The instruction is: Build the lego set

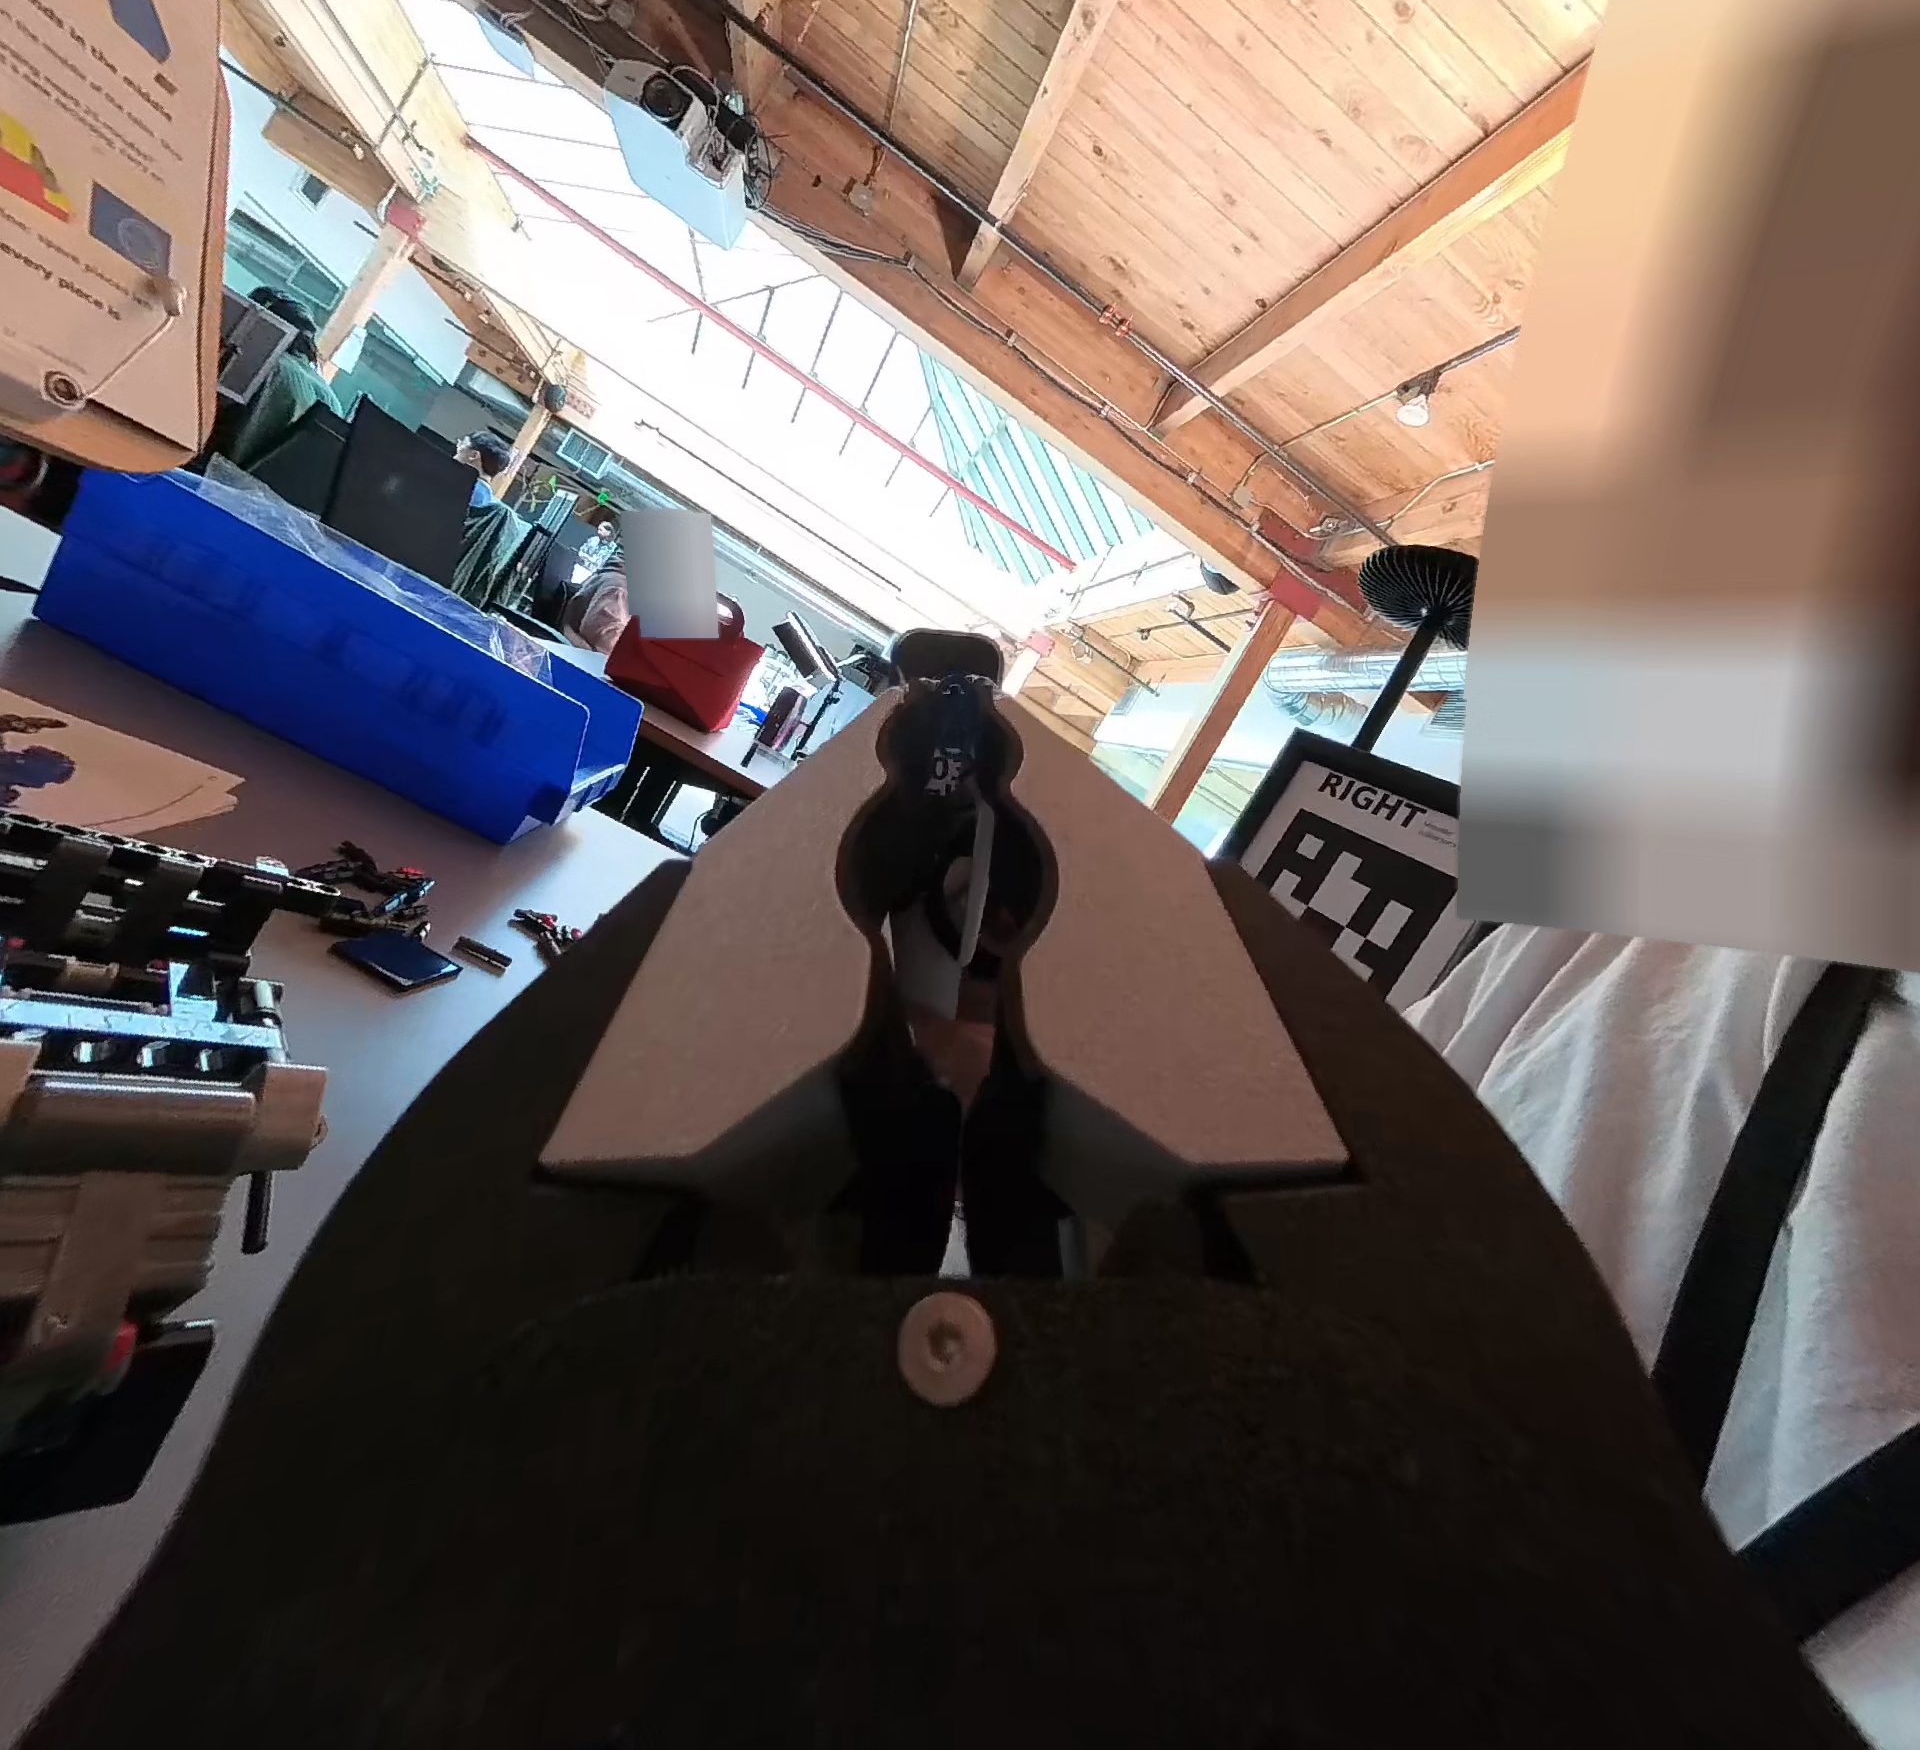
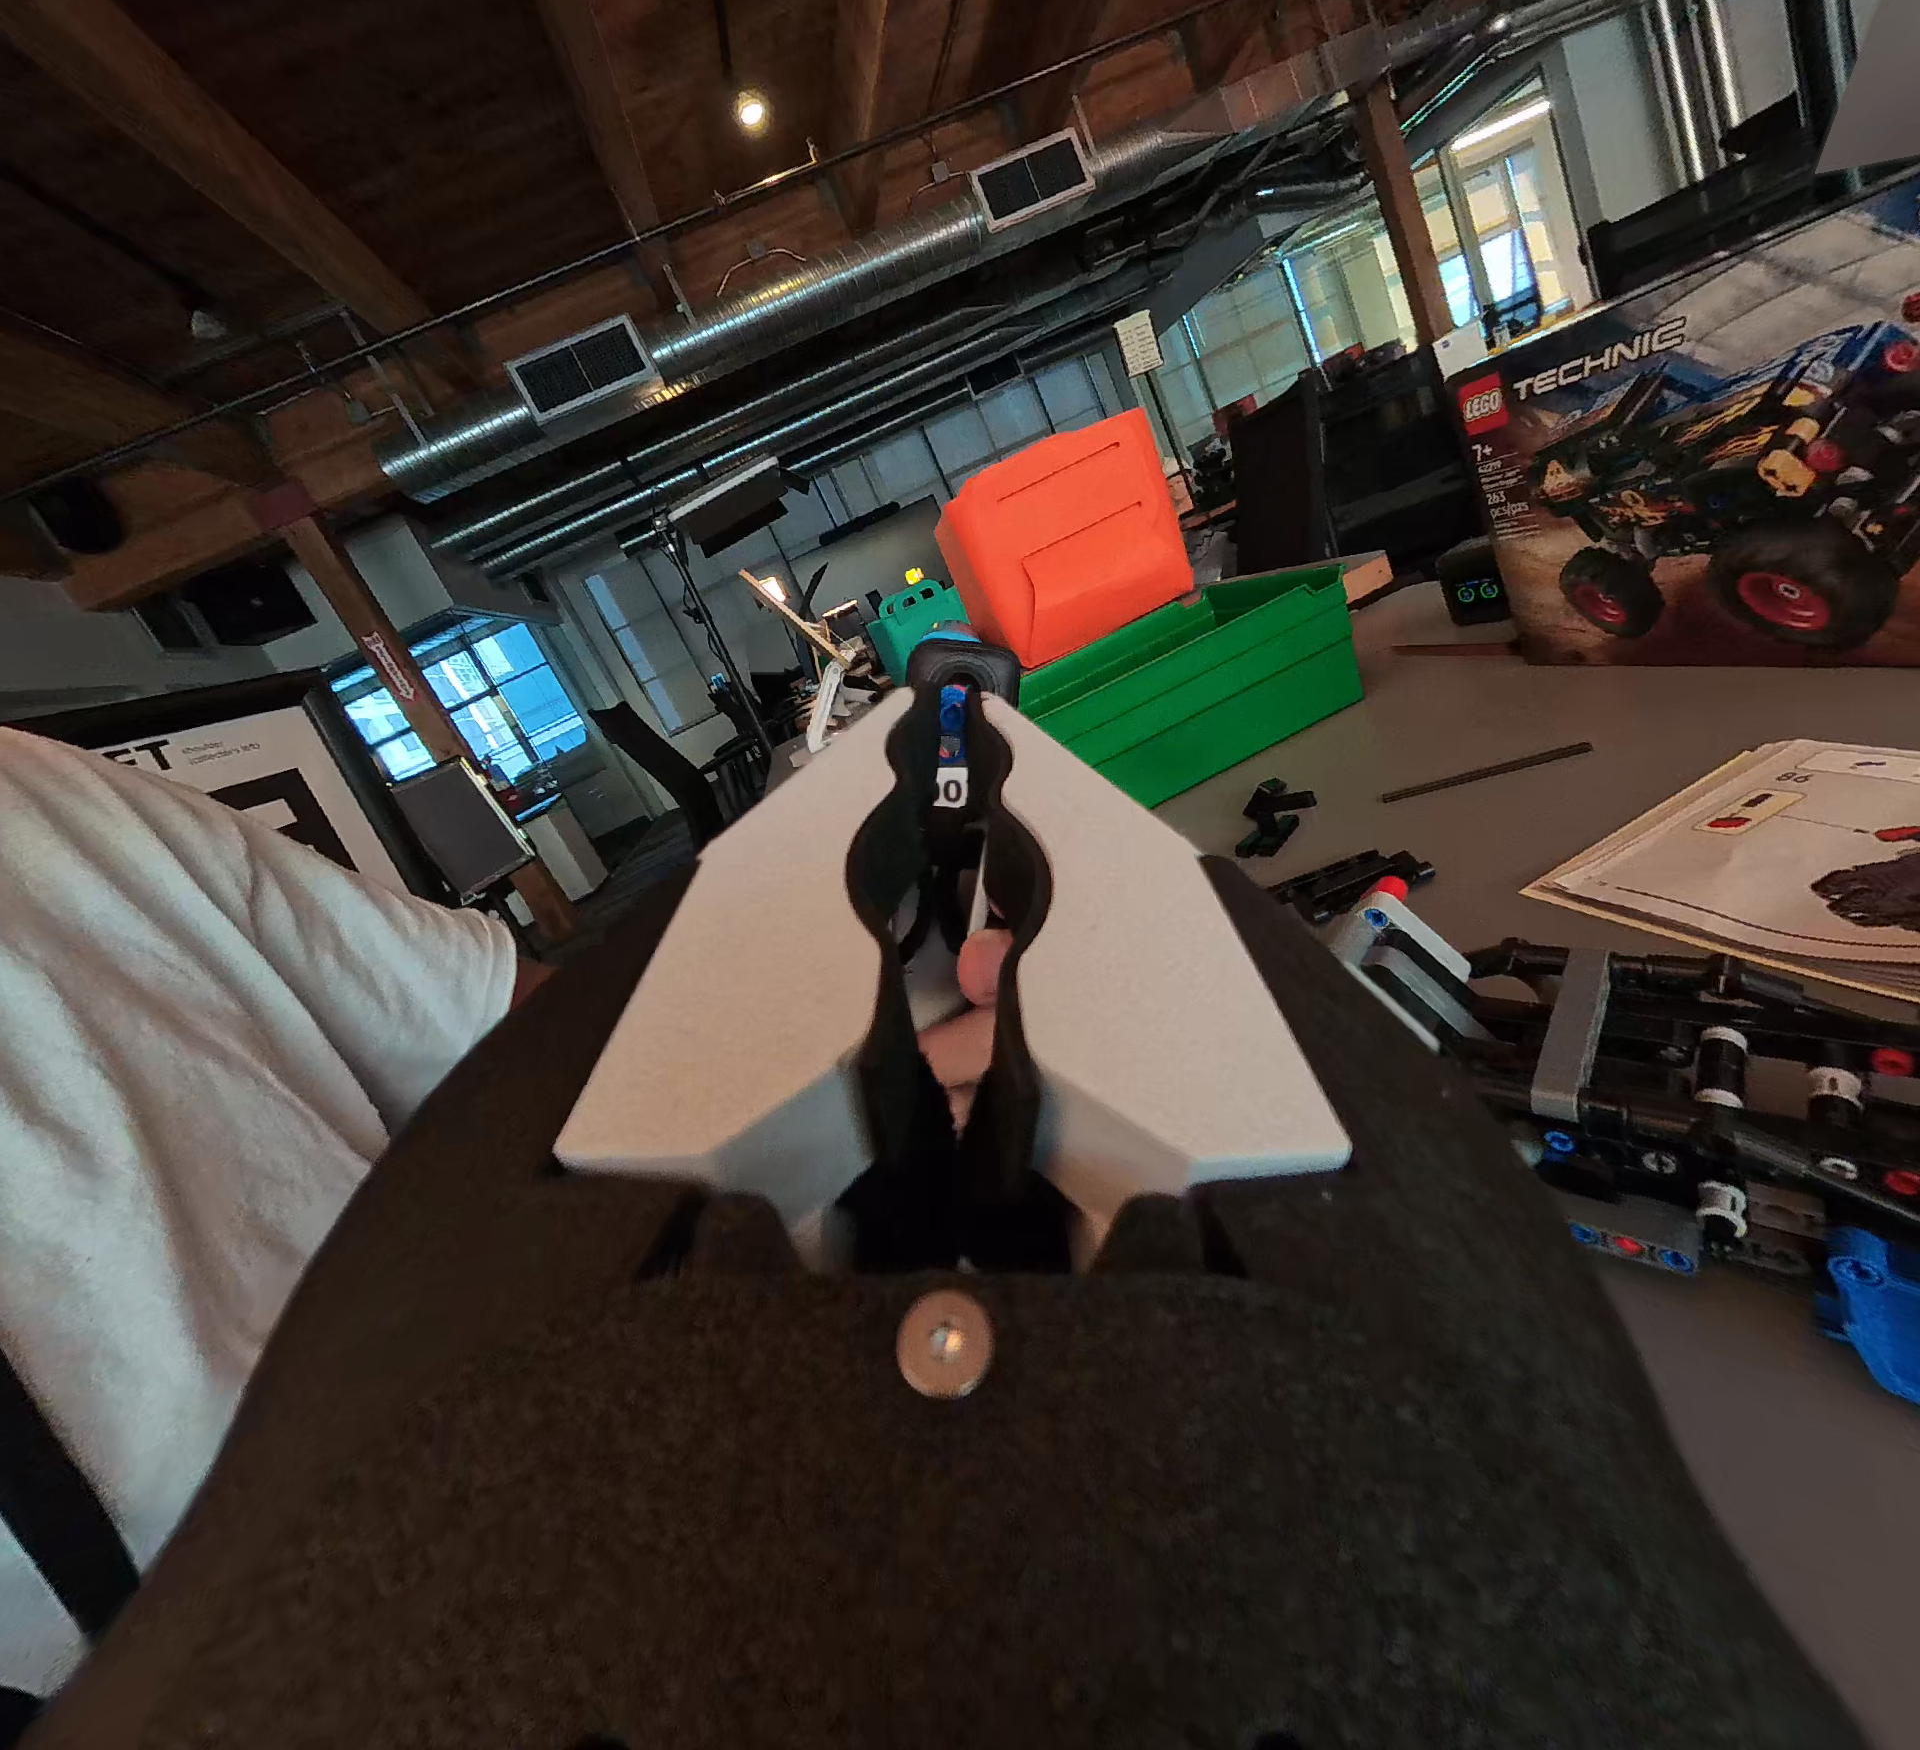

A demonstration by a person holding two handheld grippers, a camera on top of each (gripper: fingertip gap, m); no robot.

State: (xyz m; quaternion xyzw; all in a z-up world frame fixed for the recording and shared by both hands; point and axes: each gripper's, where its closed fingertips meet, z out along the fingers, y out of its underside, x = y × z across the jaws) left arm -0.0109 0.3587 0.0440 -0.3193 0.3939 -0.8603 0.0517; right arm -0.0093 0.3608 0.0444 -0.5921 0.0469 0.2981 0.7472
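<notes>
The left hand-held gripper (image 1: 951,692) is raised off the desk (image 1: 436,1056), its fingers closed narrowly on a small dark lego piece (image 1: 948,755) with a white sticker. The right hand-held gripper (image 2: 951,692) likewise pinches a thin blue-and-black lego piece (image 2: 948,765). The partly built lego model (image 2: 1704,1108) lies on the desk beside the open instruction booklet (image 2: 1745,848). A green bin (image 2: 1195,692) holds an orange box (image 2: 1070,547); a blue bin (image 1: 312,651) contains crumpled clear plastic (image 1: 343,537). The set's box (image 2: 1704,474) stands behind.
</notes>
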